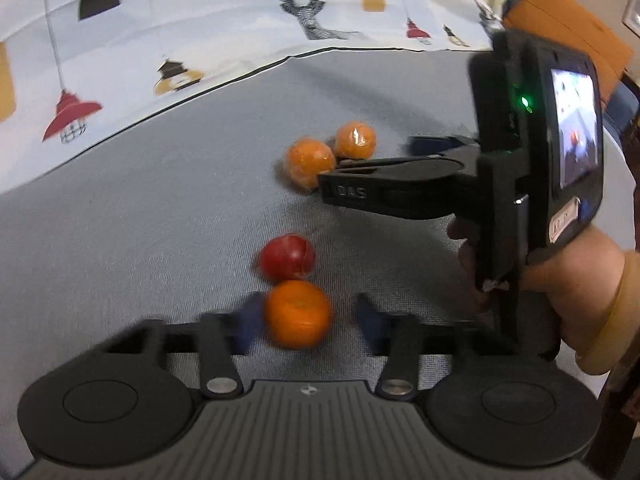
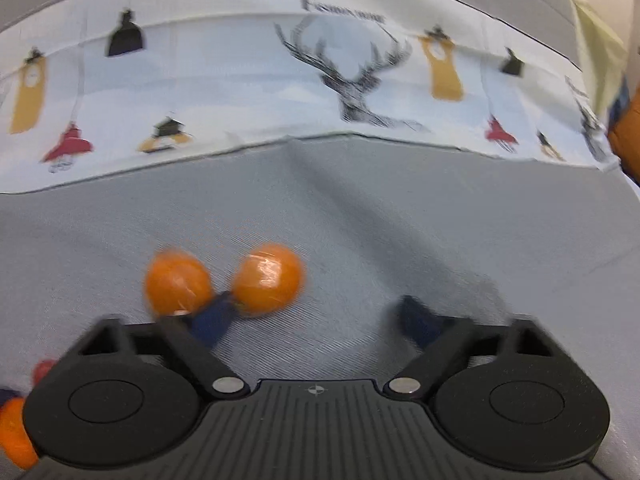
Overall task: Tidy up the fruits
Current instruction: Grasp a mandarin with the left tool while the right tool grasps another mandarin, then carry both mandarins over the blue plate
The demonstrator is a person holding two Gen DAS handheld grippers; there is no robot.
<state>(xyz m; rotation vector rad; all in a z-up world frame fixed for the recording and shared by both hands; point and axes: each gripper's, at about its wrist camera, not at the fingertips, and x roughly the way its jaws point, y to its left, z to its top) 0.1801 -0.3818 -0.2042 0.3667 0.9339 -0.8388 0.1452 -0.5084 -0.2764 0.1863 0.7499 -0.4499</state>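
In the left wrist view an orange [image 1: 298, 314] lies on the grey sofa seat between the open fingers of my left gripper [image 1: 306, 316], touching a red fruit [image 1: 287, 257] just beyond it. Two more oranges [image 1: 310, 162] [image 1: 355, 140] lie further back, side by side. My right gripper [image 1: 360, 178] reaches in from the right beside them. In the right wrist view the right gripper [image 2: 316, 320] is open; its left finger [image 2: 212, 318] pokes between the two oranges [image 2: 178, 284] [image 2: 268, 278]. The red fruit [image 2: 42, 370] and the near orange [image 2: 14, 432] show at the lower left.
The grey seat cushion [image 1: 140, 220] runs back to a white printed cloth [image 1: 200, 20] with lamps and a deer head on the backrest. An orange cushion [image 1: 568, 28] sits at the far right. The hand holding the right gripper [image 1: 580, 288] is at the right.
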